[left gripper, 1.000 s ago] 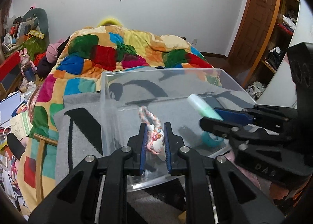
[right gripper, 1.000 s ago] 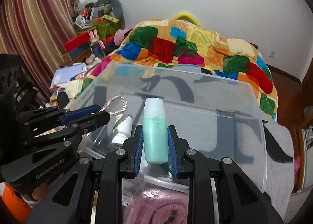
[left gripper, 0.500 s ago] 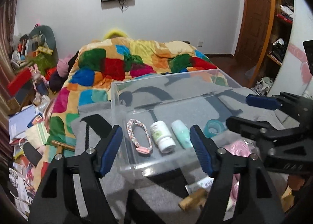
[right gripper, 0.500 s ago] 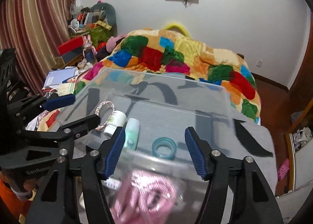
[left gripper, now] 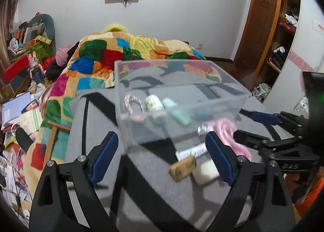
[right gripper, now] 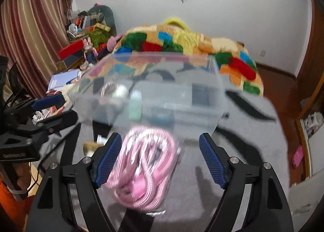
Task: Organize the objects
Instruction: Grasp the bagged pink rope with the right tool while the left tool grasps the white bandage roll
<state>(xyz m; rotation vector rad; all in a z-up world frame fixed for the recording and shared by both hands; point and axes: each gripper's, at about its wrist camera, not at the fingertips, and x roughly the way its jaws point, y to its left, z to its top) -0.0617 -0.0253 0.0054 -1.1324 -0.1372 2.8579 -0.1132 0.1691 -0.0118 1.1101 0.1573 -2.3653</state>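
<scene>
Left gripper [left gripper: 162, 157]: jaws spread wide, nothing between the blue pads, nothing touched. It hangs over the grey blanket [left gripper: 141, 191], on the near side of the clear plastic box [left gripper: 232, 102].

Clear plastic box: sits on the grey blanket, far of both grippers, open at the top. Contents, left to right along its near wall: a braided pink-and-white loop [left gripper: 131, 103], a small white bottle with a green label [left gripper: 155, 104], lying down, a pale green tube [left gripper: 178, 112], lying down, and a blue-green ring [right gripper: 161, 115], blurred in both views.

Outside the box, on the blanket just near of it: a tan cork-like block [left gripper: 183, 168], a white bar [left gripper: 205, 173] touching its right side, a flat white printed strip [left gripper: 191, 152] behind them, and a bagged coil of pink cord [right gripper: 141, 169].

Right gripper [right gripper: 161, 160]: jaws likewise spread wide and holding nothing. The coil of pink cord lies between and below its pads; whether the left pad touches the bag cannot be told because of blur.

Far of the blanket lies a multicoloured patchwork quilt [left gripper: 125, 53].
</scene>
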